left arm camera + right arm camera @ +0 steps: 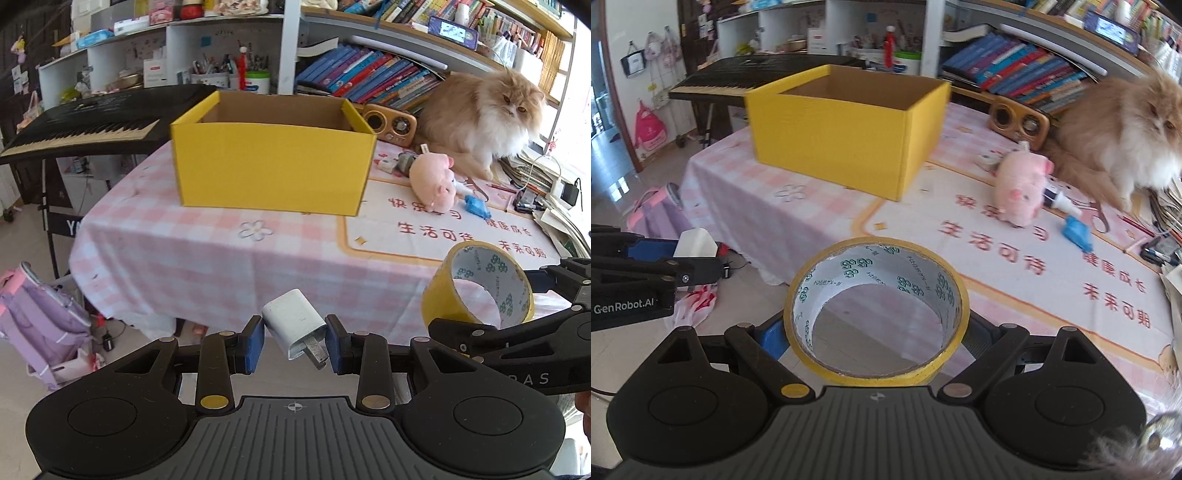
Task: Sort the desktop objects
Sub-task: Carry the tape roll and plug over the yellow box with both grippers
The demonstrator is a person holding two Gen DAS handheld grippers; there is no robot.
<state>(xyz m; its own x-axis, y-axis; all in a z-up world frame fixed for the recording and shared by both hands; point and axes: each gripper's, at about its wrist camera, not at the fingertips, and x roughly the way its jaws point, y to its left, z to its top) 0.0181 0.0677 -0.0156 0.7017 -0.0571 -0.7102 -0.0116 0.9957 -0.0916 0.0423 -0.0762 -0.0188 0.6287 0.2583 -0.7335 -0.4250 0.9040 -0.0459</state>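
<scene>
My left gripper [294,341] is shut on a white plug charger [295,326], held tilted with its prongs toward the camera, above the near edge of the table. My right gripper [877,338] is shut on a yellow tape roll [877,314], its blue pads pressing the roll's sides. The same tape roll [478,290] shows at the right of the left wrist view. An open yellow cardboard box [271,168] stands on the pink checked tablecloth [192,258] ahead of both grippers. A pink plush pig [432,181] and a small blue object [476,206] lie right of the box.
A fluffy orange cat [480,118] sits at the table's far right beside a wooden radio [391,122]. Papers and pens [535,192] crowd the right edge. A black keyboard [92,125] stands left behind the table, and a purple backpack [40,321] lies on the floor.
</scene>
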